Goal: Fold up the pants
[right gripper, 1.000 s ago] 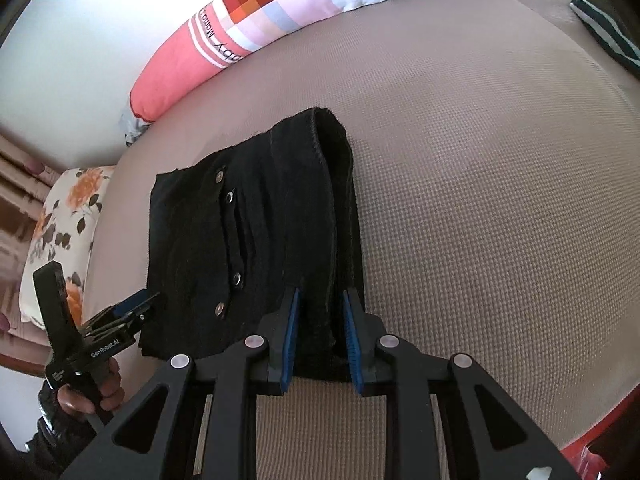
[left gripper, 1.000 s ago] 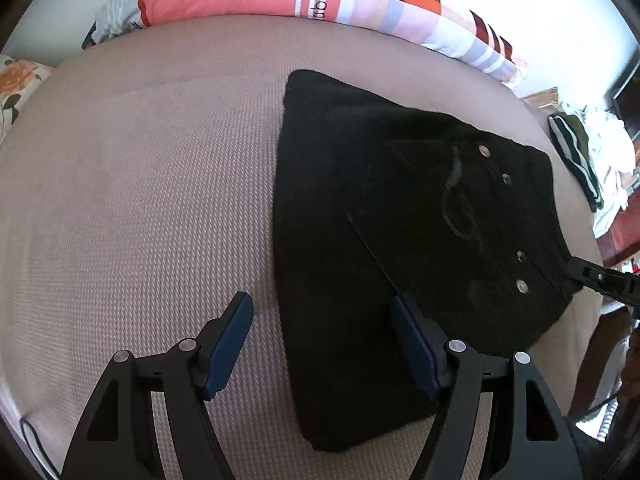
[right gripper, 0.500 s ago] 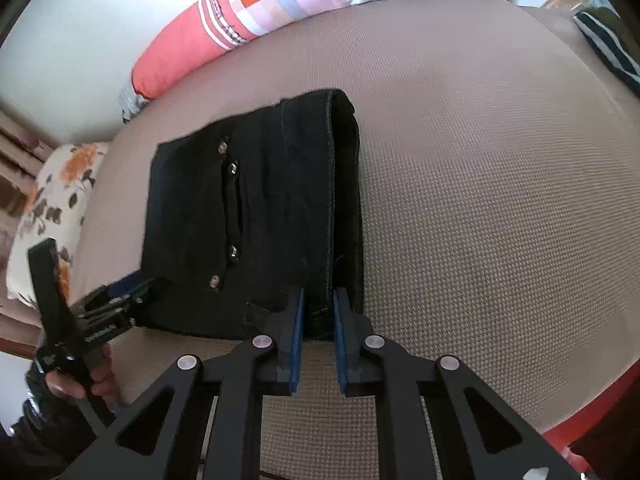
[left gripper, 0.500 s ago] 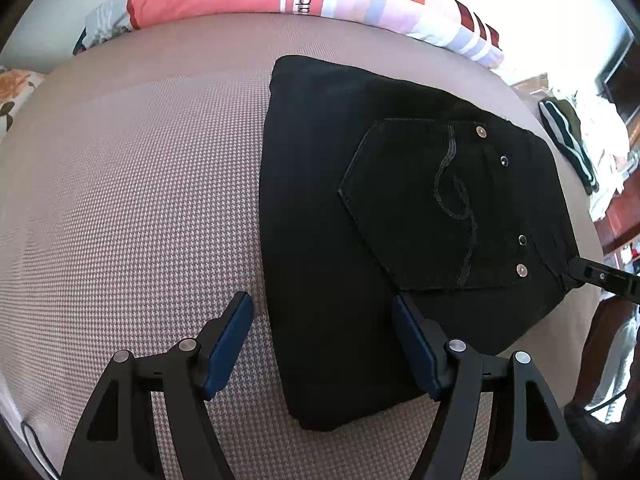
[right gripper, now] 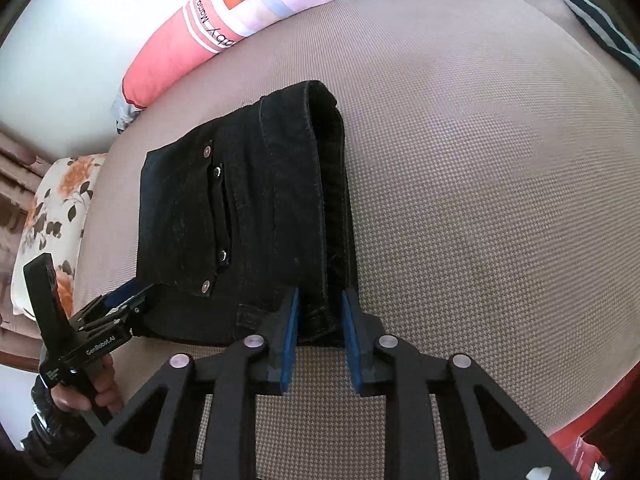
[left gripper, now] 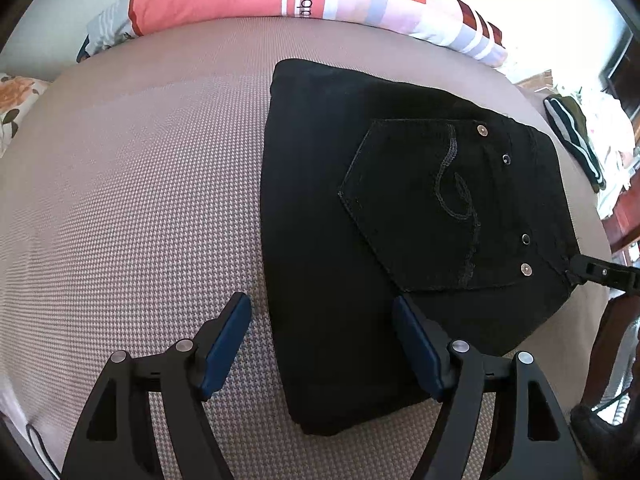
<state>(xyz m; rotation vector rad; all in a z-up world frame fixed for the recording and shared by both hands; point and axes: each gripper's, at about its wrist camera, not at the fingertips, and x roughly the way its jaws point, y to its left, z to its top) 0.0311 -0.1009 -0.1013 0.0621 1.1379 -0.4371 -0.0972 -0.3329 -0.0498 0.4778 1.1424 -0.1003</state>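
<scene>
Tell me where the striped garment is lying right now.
The striped garment lies at the bed's far right edge in the left wrist view, right of the folded black pants; the right wrist view shows it top right.

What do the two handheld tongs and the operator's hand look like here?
Both the left tongs and right tongs have matte black triangulated linkage arms with silver rivets and flat dark-blue finger pads. The right wrist view shows white "GenRobot.AI" lettering on the left unit's body, held by a bare hand below a dark sleeve.
</scene>
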